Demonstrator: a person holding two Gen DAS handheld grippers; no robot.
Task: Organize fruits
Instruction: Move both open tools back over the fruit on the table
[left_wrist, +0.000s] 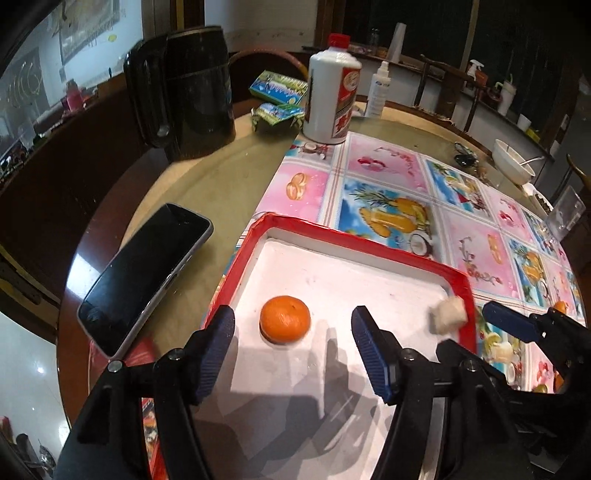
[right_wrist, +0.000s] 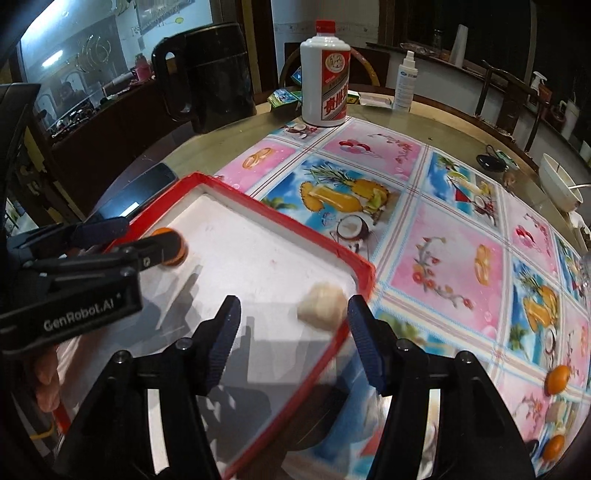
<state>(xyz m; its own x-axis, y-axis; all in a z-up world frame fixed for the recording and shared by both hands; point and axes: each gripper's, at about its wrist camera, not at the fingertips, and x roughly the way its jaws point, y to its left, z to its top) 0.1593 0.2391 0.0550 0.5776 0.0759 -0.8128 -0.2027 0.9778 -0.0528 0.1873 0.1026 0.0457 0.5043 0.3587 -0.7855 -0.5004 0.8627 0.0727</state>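
A red-rimmed white tray (left_wrist: 369, 242) (right_wrist: 295, 225) sits on the fruit-print cloth. An orange (left_wrist: 284, 319) rests on the tray floor, just ahead of my left gripper (left_wrist: 293, 332) and between its open, empty fingers. In the right wrist view the left gripper (right_wrist: 135, 236) partly hides that orange (right_wrist: 173, 249). A pale, blurred fruit piece (right_wrist: 321, 302) (left_wrist: 447, 314) lies in the tray's right corner. My right gripper (right_wrist: 293, 314) is open around it, apart from it. Two more oranges (right_wrist: 557, 378) (right_wrist: 554, 446) lie on the cloth at the right.
A dark phone (left_wrist: 144, 277) lies left of the tray. At the back stand a black jug (left_wrist: 195, 92), a white red-capped bottle (left_wrist: 330, 96), green packets (left_wrist: 279, 88) and a spray bottle (left_wrist: 378, 88). A white bowl (left_wrist: 513, 162) sits far right. A hand (right_wrist: 48, 373) holds the left gripper.
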